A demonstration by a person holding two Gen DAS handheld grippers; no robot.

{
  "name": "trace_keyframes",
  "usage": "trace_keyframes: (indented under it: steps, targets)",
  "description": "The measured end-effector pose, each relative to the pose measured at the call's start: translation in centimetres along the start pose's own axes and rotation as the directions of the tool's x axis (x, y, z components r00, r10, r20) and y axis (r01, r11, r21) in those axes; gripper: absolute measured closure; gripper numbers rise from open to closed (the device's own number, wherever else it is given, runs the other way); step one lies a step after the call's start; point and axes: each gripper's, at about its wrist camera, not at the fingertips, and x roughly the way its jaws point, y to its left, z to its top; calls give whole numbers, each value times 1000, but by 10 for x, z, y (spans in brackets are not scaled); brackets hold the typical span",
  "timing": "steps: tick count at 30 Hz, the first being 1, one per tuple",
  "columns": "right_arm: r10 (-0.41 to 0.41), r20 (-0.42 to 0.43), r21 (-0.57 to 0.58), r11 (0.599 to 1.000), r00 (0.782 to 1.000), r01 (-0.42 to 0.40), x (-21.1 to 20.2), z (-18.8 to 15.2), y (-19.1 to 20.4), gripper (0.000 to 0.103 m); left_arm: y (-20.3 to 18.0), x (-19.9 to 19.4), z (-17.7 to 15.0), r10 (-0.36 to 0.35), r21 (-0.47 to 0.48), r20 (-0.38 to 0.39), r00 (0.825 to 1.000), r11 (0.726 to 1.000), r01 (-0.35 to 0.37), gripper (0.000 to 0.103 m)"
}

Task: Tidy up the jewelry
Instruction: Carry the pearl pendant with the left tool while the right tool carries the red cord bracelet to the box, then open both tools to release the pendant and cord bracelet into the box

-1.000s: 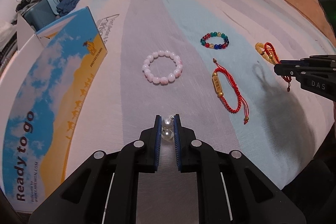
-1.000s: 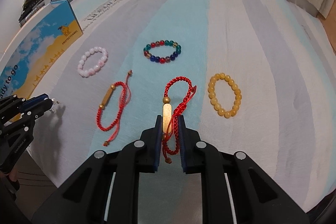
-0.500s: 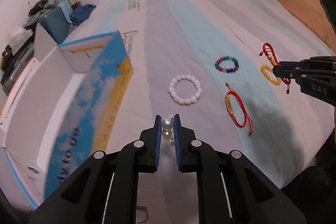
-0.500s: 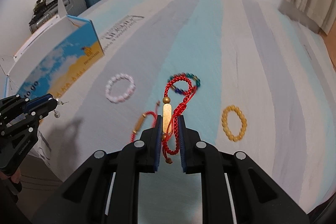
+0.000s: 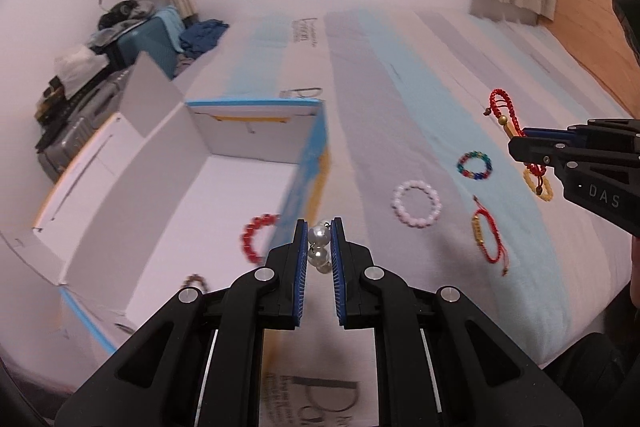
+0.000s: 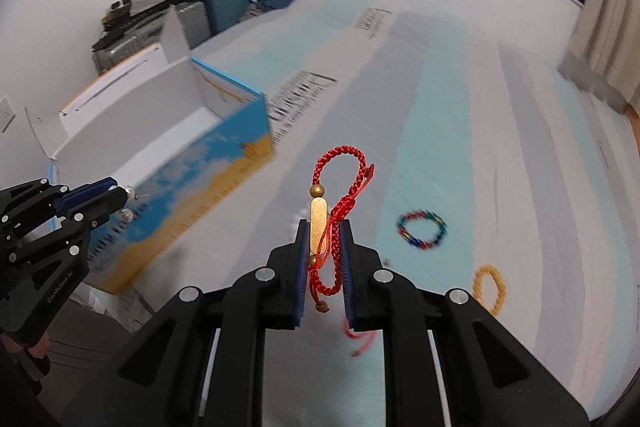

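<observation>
Left gripper [image 5: 319, 241] is clamped on a pearl piece [image 5: 319, 235], glossy round white beads strung short, hanging between the blue ribbed pads. Open box [image 5: 256, 151] lies just ahead and to the left of it, directly below-left of the jaws; its long axis runs away from the camera, white card inside, printed blue and yellow outside. A red bead bracelet [image 5: 256, 237] and a small brown one [image 5: 195, 281] are already seen on the box floor.

Right gripper [image 6: 324, 247] is closed on a red cord bracelet [image 6: 340, 183], braided string with a flat gold bar and gold beads, loop standing up above the pads, tails dangling. From it the box is well off to the left, so the left hand is judged nearer.

Left on the striped sheet [image 5: 400, 75]: pink bead bracelet [image 5: 417, 203], multicolour bead bracelet [image 5: 474, 165], second red cord bracelet [image 5: 486, 233], yellow bead bracelet [image 6: 488, 289].
</observation>
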Motion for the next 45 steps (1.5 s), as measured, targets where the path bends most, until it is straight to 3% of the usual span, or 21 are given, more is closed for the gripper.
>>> trace_keyframes:
  steps: [11,20,32,40,45]
  targets:
    - [67,41,-95,994,997,-63,-11,44,91,90,77,-29,-4,70,-63,7,998,996,-70,92]
    - [110,17,-189,976,994,-105,4,63,168,90,128,-28,-17,76,-119,-8,997,990,-77,92]
    - [164,-187,-224,953,968,-205,67,76,216,90,159,24,-30,3,-187,-158,987,982,-33,92]
    - [151,-347,-232,943,926,-240,122,70,228,89,174,66,-41,-38,-198,-289,957,980,-21,92]
    - [125,-404,-241,941,906,-237,146,65,231,89,177,87,-44,-67,-204,-353,933,979,-6,92]
